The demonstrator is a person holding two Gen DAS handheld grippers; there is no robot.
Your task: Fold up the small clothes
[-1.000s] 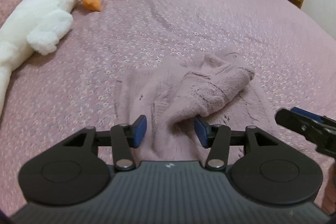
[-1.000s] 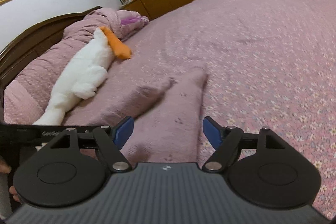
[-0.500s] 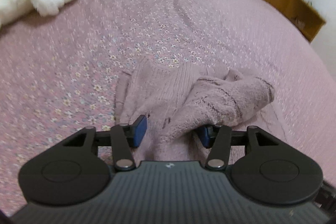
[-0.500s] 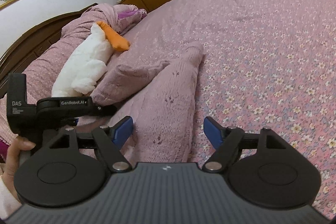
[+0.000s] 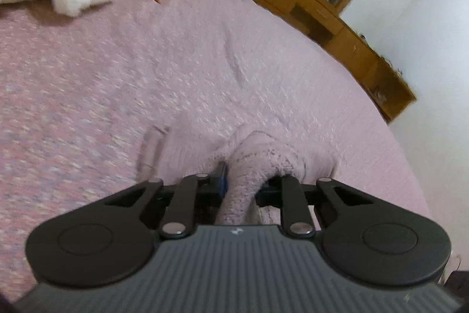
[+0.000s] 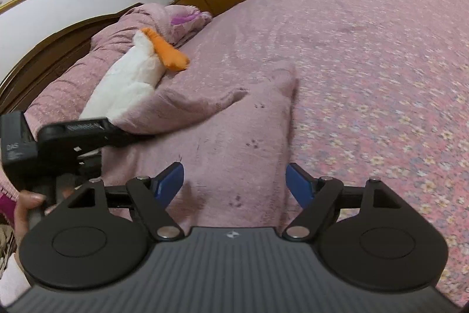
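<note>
A small pale pink knitted garment lies on the floral pink bedspread, with one fuzzy part folded over on top. My left gripper is closing its jaws, and the pads pinch that raised fold. In the right wrist view the garment stretches away as a flat panel. My right gripper stands open over its near end, one blue pad on each side, neither pressing the cloth. The left gripper shows at the left there, held by a hand.
A white plush toy with an orange beak lies at the head of the bed beside pink pillows and a dark wooden headboard. Wooden cabinets line the far wall. A white wall stands past the bed's edge.
The left gripper's jaws have come together on the garment's folded part, and that gripper has rolled and moved along the bed. The right gripper has stayed open in much the same place.
</note>
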